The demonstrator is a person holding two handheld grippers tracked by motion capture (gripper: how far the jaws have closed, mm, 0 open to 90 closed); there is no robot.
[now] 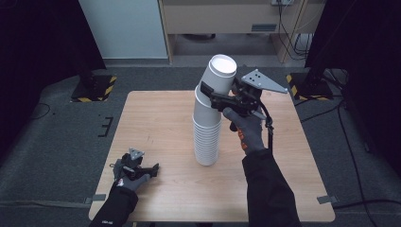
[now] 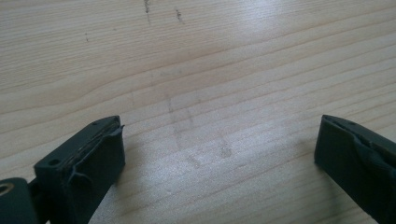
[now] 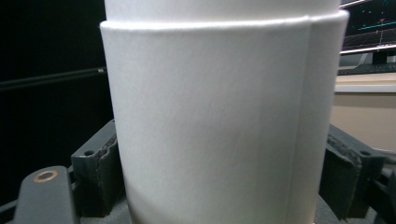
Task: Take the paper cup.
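Note:
A tall stack of white paper cups (image 1: 206, 139) stands near the middle of the wooden table (image 1: 156, 123). Its top cup (image 1: 218, 78) leans to the right, partly raised out of the stack. My right gripper (image 1: 213, 96) reaches in from the right and is shut on this top cup (image 3: 219, 116). Its pads (image 3: 98, 161) press on both sides of the cup wall. My left gripper (image 1: 142, 169) rests low at the table's front left corner. Its jaws are open over bare wood (image 2: 210, 70), with nothing between them in the left gripper view (image 2: 219, 154).
Black stands with yellow-striped bases sit on the floor beyond the far corners, left (image 1: 92, 87) and right (image 1: 302, 85). A pale cabinet (image 1: 222, 19) and cables lie behind the table. Grey carpet surrounds it.

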